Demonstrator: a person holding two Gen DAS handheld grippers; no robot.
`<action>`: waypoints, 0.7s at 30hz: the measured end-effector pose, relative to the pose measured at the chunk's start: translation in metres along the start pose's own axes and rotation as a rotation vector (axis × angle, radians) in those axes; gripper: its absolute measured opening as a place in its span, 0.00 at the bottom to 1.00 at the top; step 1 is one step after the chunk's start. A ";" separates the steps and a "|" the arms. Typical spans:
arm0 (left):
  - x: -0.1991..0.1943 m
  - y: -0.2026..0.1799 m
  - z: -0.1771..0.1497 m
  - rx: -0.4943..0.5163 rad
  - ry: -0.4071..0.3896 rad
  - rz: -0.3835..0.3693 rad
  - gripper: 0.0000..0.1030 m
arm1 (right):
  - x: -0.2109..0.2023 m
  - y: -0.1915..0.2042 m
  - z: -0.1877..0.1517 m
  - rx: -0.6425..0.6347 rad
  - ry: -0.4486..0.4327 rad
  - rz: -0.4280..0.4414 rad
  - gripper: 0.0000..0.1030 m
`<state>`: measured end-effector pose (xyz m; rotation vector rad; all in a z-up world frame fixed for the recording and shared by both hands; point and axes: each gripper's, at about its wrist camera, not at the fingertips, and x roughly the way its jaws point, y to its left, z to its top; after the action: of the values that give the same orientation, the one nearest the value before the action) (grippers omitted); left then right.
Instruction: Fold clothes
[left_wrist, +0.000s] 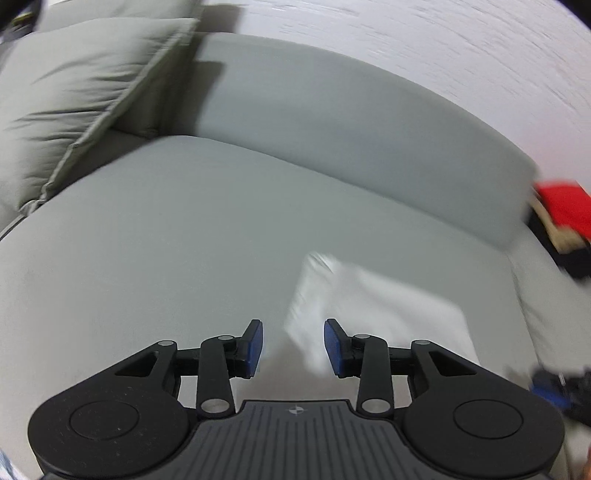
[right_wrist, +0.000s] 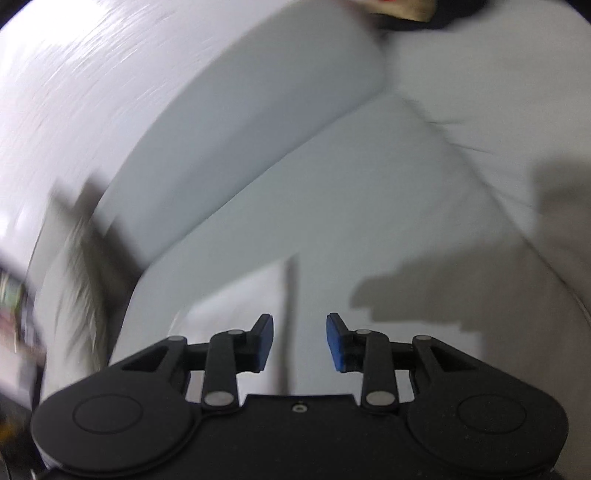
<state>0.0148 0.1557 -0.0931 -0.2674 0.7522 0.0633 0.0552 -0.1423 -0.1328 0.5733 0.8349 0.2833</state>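
A folded white cloth (left_wrist: 376, 314) lies flat on the grey sofa seat (left_wrist: 166, 240), just ahead and right of my left gripper (left_wrist: 293, 345). The left gripper is open and empty, hovering above the cloth's left edge. In the right wrist view the same white cloth (right_wrist: 240, 306) lies on the seat (right_wrist: 369, 206) ahead and left of my right gripper (right_wrist: 300, 341), which is open and empty. Both views are blurred by motion.
A grey cushion (left_wrist: 85, 92) leans at the back left of the sofa. The sofa backrest (left_wrist: 351, 122) runs behind the seat, with a white wall above. A red and black heap (left_wrist: 565, 221) lies at the sofa's right end.
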 end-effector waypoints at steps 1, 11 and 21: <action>-0.004 -0.006 -0.008 0.036 0.016 -0.023 0.32 | -0.004 0.013 -0.007 -0.072 0.017 0.021 0.31; 0.012 -0.041 -0.052 0.467 0.099 0.166 0.24 | 0.009 0.083 -0.085 -0.603 0.153 -0.030 0.17; -0.036 -0.014 -0.051 0.311 0.083 0.077 0.25 | -0.052 0.063 -0.080 -0.552 0.194 -0.020 0.18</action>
<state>-0.0441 0.1306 -0.1012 0.0556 0.8427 0.0076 -0.0409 -0.0851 -0.1066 0.0207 0.9011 0.5349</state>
